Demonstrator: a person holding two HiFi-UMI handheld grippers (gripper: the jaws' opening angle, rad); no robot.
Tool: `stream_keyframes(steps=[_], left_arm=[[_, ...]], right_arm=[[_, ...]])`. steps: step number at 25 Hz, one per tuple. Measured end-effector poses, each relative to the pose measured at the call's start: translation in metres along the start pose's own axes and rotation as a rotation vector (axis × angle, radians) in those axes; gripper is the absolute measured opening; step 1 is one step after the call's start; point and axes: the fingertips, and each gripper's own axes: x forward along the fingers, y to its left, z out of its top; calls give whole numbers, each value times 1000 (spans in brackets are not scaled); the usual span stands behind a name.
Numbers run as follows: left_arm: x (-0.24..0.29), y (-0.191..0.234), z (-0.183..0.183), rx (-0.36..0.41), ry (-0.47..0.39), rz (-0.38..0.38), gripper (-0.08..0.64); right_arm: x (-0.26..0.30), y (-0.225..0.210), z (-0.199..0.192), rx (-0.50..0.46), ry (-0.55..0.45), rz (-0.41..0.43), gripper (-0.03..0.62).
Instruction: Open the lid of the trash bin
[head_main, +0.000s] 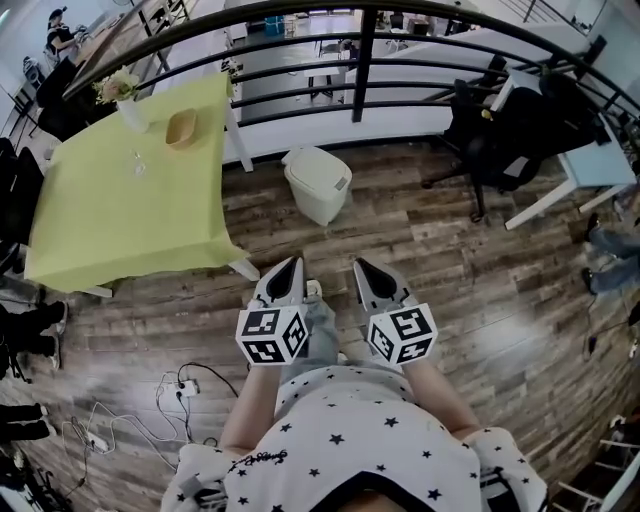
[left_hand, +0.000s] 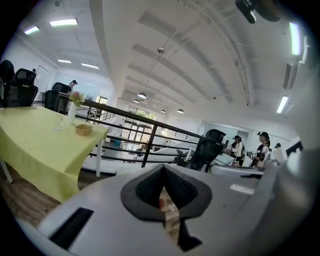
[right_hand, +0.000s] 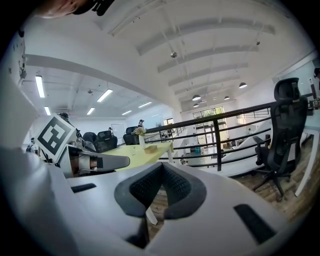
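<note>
The white trash bin (head_main: 317, 183) stands on the wood floor by the railing, just right of the yellow table, and its lid lies shut. My left gripper (head_main: 293, 264) and right gripper (head_main: 362, 266) are side by side close to my body, well short of the bin and apart from it. Both are shut with nothing held. In the left gripper view the left gripper (left_hand: 163, 167) has its tips together, and the right gripper (right_hand: 162, 166) looks the same in its own view. Both gripper views point level across the room, so the bin is out of sight in them.
A yellow-covered table (head_main: 130, 210) at the left carries a flower vase (head_main: 127, 100), a bowl (head_main: 182, 130) and a glass (head_main: 138, 160). A black railing (head_main: 362, 60) runs behind the bin. An office chair (head_main: 490, 140) and white desk (head_main: 595, 165) stand right; cables (head_main: 180, 385) lie lower left.
</note>
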Motion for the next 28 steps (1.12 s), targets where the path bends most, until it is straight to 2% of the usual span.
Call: stream_keyframes(steps=[7,15,28], left_arm=[[57,34,25,-9,4,-4,12],[125,65,65,-16,23,-44,12],[220,120,109,-4,61,-108,12]], right_arm=[[63,-31,23,-14,9,-16,-6],[132,-63,60,-29,13,-55,-6],[237,-105,90,9,17,-111,-6]])
